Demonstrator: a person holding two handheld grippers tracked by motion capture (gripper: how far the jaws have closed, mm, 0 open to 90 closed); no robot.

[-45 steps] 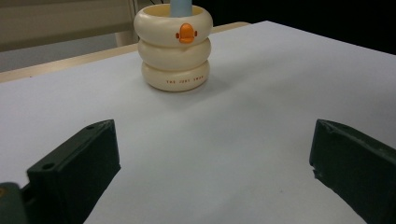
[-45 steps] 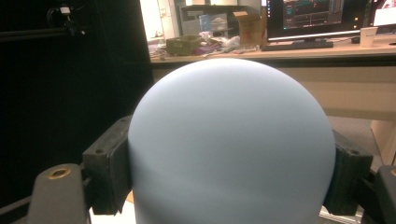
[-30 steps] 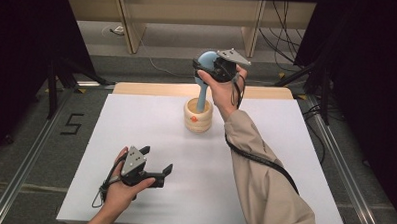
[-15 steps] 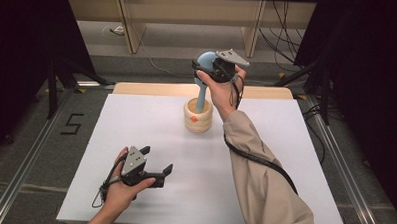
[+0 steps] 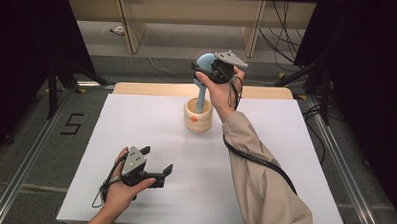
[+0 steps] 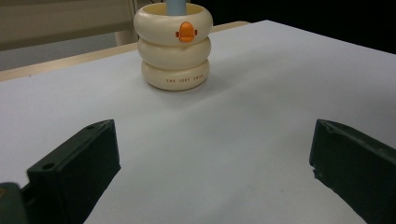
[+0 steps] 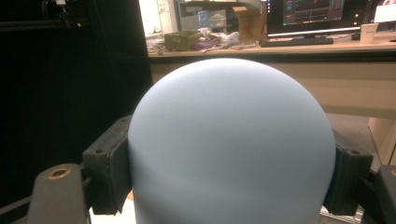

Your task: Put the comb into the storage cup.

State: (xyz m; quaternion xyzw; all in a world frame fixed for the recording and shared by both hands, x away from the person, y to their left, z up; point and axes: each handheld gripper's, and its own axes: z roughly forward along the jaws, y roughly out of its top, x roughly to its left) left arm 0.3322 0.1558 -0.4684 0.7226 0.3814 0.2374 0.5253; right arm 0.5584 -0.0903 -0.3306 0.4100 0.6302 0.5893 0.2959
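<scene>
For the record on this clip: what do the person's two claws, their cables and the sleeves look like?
Both claws, left claw and right claw, have black bodies with two blocky black jaws and a grey three-cornered plate on top. A black cable trails from the right one along a beige long sleeve; a thinner cable loops from the left one. No sleeve is visible on the left forearm.

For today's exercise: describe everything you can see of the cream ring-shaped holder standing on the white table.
The cream holder looks like three smooth, glossy rings stacked into an upright cup, possibly plastic. An orange duck-bill mark sits on its top ring, and small print runs along the bottom one. It stands on the white table toward the far edge. A pale blue stem rises from its open top.
</scene>
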